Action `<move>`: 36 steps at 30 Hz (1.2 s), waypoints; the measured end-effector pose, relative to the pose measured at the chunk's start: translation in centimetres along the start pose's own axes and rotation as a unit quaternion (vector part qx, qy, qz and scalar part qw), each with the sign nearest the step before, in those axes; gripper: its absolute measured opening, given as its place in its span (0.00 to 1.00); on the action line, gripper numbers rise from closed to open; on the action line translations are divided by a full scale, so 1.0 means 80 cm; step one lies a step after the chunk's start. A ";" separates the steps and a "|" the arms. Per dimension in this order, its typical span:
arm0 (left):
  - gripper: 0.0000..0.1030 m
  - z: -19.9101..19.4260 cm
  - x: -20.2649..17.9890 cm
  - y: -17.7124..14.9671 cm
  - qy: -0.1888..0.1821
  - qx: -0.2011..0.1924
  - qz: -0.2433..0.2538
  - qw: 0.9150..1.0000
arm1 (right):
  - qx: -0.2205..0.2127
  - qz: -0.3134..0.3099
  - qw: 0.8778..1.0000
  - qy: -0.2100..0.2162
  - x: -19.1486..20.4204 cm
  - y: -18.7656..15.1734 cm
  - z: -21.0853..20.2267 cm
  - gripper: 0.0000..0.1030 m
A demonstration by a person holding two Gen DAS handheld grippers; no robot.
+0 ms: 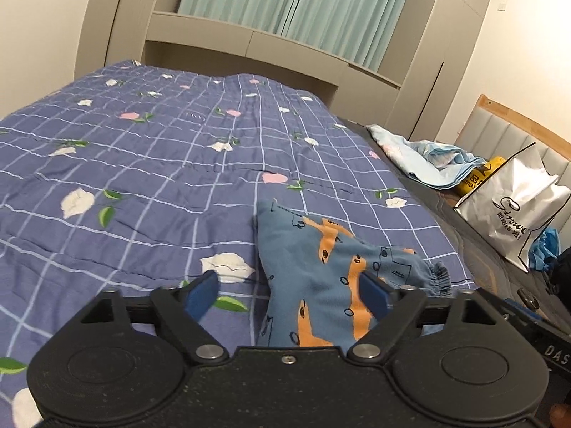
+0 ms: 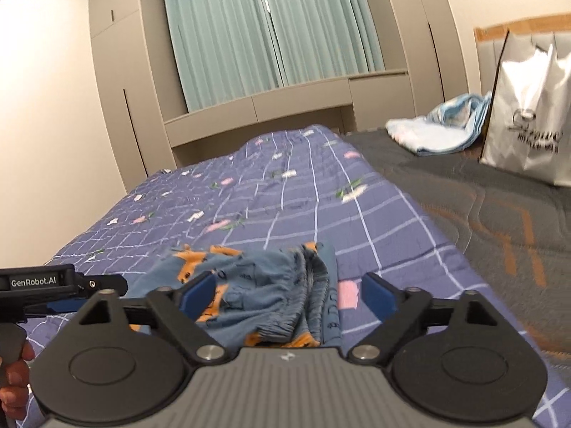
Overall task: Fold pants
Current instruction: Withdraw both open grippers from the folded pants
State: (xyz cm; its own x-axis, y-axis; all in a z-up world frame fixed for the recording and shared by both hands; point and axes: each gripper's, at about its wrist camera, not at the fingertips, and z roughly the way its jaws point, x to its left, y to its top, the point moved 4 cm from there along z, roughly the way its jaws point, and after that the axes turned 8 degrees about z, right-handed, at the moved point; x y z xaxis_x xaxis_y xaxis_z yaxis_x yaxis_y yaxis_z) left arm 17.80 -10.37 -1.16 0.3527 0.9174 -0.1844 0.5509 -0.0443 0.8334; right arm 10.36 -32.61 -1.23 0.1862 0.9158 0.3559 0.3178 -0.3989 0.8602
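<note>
Pants are lying bunched on the bed quilt, near its edge. Left gripper and right gripper are both hovering over them, jaws spread wide, gripping nothing, likely letting the fold settle flat.

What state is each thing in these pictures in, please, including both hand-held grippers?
Left hand-held gripper: open, holding nothing.
Right hand-held gripper: open, holding nothing.
Pants: lying bunched on the quilt, not neatly folded.
Quilt: spread over the bed.
Curtains: drawn shut.
White bag: standing upright.
Light blue cloth: crumpled.
</note>
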 end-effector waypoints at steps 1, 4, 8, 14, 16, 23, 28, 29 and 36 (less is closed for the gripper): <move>0.96 -0.007 0.000 -0.001 0.004 -0.005 0.001 1.000 | -0.003 -0.003 1.000 0.001 0.003 0.002 -0.005 0.98; 0.98 -0.032 0.001 -0.008 0.011 -0.021 0.014 1.000 | -0.012 -0.015 1.000 0.004 0.015 0.003 -0.022 1.00; 0.99 -0.064 0.003 -0.021 0.016 -0.028 0.025 0.999 | -0.014 -0.027 1.000 0.006 0.025 -0.002 -0.047 1.00; 0.99 -0.110 -0.002 -0.055 0.022 -0.037 0.050 0.998 | -0.013 -0.041 0.999 0.007 0.038 -0.025 -0.091 1.00; 0.99 -0.122 -0.003 -0.067 0.020 -0.039 0.054 0.998 | -0.013 -0.044 0.999 0.006 0.041 -0.033 -0.104 1.00; 0.99 -0.149 -0.005 -0.097 0.017 -0.037 0.056 0.998 | -0.012 -0.046 0.999 -0.004 0.044 -0.058 -0.140 1.00; 0.99 -0.156 -0.007 -0.105 0.019 -0.034 0.062 0.997 | -0.009 -0.042 0.999 -0.008 0.041 -0.066 -0.151 1.00; 0.99 -0.157 -0.007 -0.106 0.020 -0.034 0.062 0.997 | -0.010 -0.041 0.999 -0.009 0.041 -0.067 -0.152 1.00; 0.99 -0.160 -0.006 -0.106 0.018 -0.034 0.063 0.997 | -0.010 -0.040 0.999 -0.012 0.040 -0.068 -0.154 1.00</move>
State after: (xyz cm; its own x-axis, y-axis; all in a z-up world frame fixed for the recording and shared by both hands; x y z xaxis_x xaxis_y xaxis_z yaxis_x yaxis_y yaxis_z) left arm 3.30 -5.41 -1.45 0.3885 0.9197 -0.0575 0.4511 -0.1353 0.8822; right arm -2.24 -26.96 -0.24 0.1827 0.9430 0.2781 0.3137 -0.3240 0.8925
